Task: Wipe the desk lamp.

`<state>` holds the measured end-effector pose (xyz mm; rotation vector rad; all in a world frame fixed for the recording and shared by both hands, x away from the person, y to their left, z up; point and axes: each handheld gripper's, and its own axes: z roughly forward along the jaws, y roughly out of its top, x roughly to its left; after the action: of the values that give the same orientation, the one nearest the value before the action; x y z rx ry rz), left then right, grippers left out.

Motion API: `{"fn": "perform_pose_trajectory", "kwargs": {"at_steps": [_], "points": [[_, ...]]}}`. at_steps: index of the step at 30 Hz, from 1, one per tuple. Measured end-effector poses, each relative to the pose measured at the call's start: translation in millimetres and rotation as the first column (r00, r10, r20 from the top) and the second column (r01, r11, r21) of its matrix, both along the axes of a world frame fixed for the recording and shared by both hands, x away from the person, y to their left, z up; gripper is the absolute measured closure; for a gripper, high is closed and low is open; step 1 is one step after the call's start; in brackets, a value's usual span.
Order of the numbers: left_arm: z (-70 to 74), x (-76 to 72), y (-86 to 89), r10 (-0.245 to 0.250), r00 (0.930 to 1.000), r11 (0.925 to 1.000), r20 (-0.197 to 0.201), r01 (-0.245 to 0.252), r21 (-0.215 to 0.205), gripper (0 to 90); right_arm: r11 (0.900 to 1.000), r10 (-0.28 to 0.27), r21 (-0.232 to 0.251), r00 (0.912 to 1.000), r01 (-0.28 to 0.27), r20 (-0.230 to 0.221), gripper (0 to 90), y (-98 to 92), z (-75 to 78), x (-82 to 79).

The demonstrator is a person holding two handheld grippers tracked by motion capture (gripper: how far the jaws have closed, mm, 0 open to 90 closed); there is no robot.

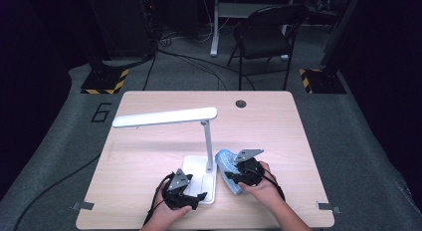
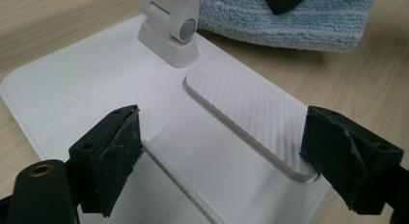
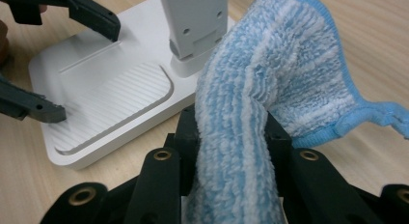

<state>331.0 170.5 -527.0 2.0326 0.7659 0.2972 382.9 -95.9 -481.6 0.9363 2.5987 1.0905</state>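
2 black grippers [image 1: 199, 197] [image 1: 234, 172], grey 3-cornered plates, brass screw eyelets.

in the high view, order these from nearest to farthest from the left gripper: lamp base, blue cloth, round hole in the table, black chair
1. Lamp base: directly at the left gripper, whose open jaws straddle its near corner.
2. Blue cloth: just right of the lamp post, pinched in the right gripper.
3. Round hole: near the table's far edge.
4. Black chair: on the floor beyond the table.

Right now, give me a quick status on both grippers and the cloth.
Right gripper shut on blue cloth. Left gripper open, straddling lamp base. Lamp post beside cloth.
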Motion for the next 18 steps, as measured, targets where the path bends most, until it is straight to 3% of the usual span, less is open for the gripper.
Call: {"fn": "perform_pose_trajectory", "kwargs": {"at_steps": [9, 18], "points": [[0.2, 0.3, 0.3, -0.003, 1.0000, 1.0000, 0.004, 0.003, 0.005, 14.3, 0.999, 0.042, -0.004, 0.9987, -0.042, -0.030, 67.9, 11.5, -9.6, -7.2], [0.2, 0.0, 0.2, -0.002, 1.0000, 1.0000, 0.003, 0.002, 0.006, 14.4, 0.999, 0.042, 0.035, 0.9979, -0.040, -0.050, 68.0, 22.6, -17.3, -9.2]]}}
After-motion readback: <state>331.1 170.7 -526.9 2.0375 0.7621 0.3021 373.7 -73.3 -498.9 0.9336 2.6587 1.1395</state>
